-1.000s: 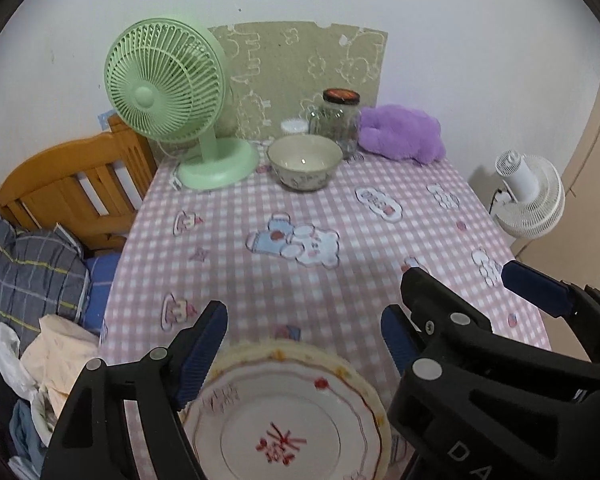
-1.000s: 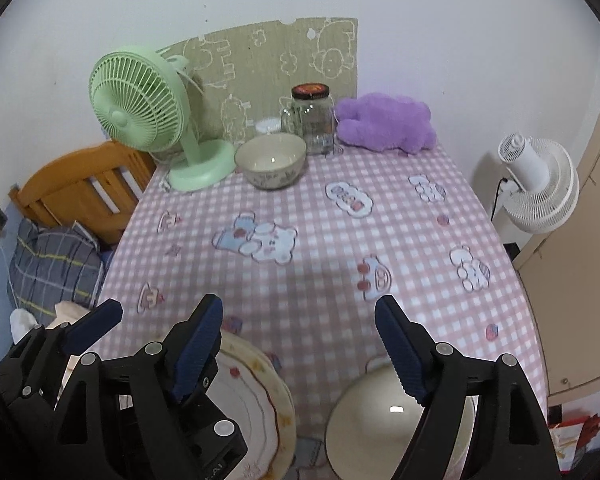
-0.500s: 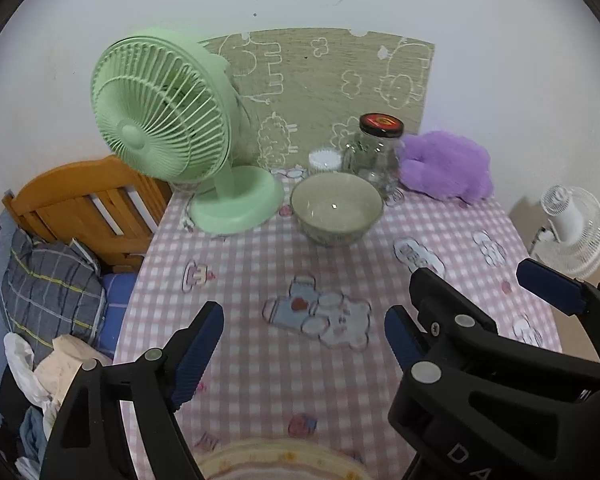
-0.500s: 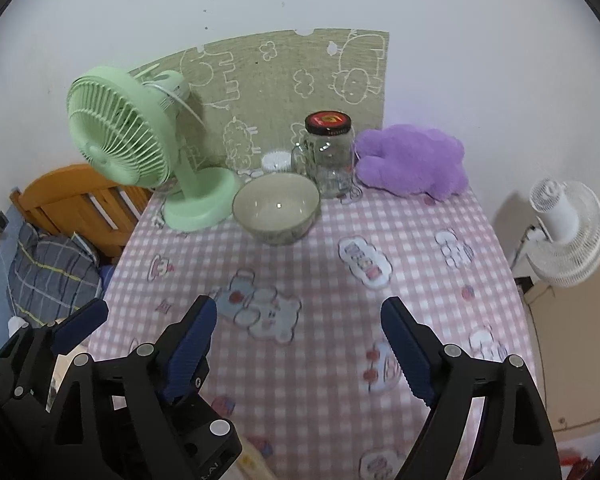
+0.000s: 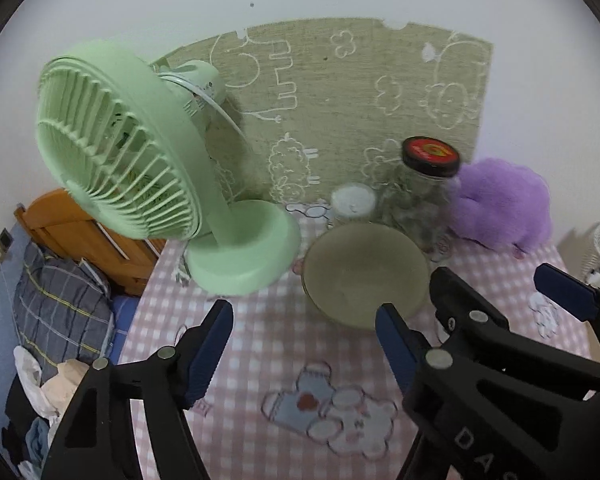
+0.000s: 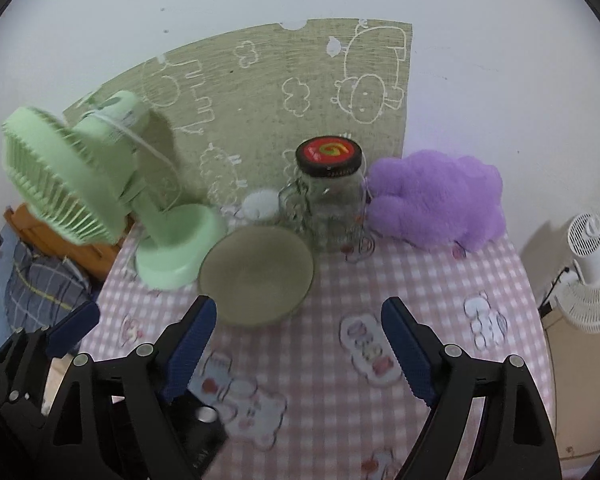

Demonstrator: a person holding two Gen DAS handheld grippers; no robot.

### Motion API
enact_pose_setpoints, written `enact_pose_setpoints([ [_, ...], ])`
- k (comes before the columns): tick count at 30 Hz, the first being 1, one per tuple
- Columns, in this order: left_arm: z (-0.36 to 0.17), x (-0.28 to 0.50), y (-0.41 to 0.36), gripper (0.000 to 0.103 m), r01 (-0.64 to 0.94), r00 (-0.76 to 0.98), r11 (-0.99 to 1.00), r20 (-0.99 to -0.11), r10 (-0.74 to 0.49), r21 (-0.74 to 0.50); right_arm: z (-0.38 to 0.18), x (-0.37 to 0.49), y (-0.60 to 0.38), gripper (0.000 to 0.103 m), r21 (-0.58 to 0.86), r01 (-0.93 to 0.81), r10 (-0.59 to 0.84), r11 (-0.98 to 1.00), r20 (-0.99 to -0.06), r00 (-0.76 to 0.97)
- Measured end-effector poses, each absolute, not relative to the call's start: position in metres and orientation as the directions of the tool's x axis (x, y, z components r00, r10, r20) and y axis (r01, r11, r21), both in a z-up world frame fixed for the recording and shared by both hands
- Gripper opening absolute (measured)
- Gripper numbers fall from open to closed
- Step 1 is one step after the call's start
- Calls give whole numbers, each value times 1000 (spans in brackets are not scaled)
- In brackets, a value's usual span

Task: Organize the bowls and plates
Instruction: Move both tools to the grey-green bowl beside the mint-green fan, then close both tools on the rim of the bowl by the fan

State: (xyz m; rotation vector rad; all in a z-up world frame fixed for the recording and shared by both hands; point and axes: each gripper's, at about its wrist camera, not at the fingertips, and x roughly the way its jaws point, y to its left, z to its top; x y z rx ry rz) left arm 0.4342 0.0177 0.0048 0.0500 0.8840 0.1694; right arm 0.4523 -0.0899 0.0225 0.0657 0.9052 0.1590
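A pale ceramic bowl (image 5: 365,272) stands upright at the back of the pink checked table, and it also shows in the right wrist view (image 6: 256,274). My left gripper (image 5: 305,338) is open and empty, just short of the bowl and slightly left of it. My right gripper (image 6: 300,334) is open and empty, close in front of the bowl, with its left finger near the bowl's front rim. The right gripper's fingers (image 5: 564,290) show at the right of the left wrist view. No plate is in view.
A green desk fan (image 5: 140,184) stands left of the bowl. A glass jar with a dark lid (image 6: 332,192), a small white-lidded jar (image 6: 260,204) and a purple plush (image 6: 436,200) sit behind it by the wall. A white fan (image 6: 592,268) stands off the right edge.
Both grippers have moved forward across the table toward the bowl. The plate and the second bowl near the front edge have dropped out of view. Both grippers stayed open.
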Motion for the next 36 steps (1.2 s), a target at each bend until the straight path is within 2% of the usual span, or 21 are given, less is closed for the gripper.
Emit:
enact_pose_setpoints([
  [3, -9, 454, 19, 72, -135, 608, 985, -776, 166, 104, 8, 475, -90, 87, 125, -93, 156, 988, -787, 596],
  [10, -39, 491, 22, 71, -146, 588, 983, -790, 177, 111, -24, 515, -88, 86, 114, -72, 134, 991, -796, 591],
  [12, -48, 500, 24, 71, -154, 579, 981, -794, 184, 115, -34, 524, -89, 78, 114, -70, 134, 991, -797, 589],
  [16, -63, 513, 26, 56, -142, 568, 984, -805, 170, 107, -54, 540, -90, 67, 130, -63, 142, 990, -814, 563],
  [26, -88, 534, 31, 29, -158, 530, 984, -834, 156, 84, -83, 560, -85, 41, 158, -70, 171, 985, -831, 529],
  [28, -89, 536, 32, 24, -164, 528, 982, -832, 170, 96, -86, 561, -85, 29, 166, -73, 180, 983, -831, 526],
  [31, -90, 537, 35, 22, -173, 523, 981, -835, 169, 90, -88, 566, -82, 22, 186, -95, 208, 978, -828, 520],
  [36, -89, 535, 37, 22, -196, 511, 977, -842, 172, 81, -86, 566, -82, 22, 193, -96, 214, 977, -827, 521],
])
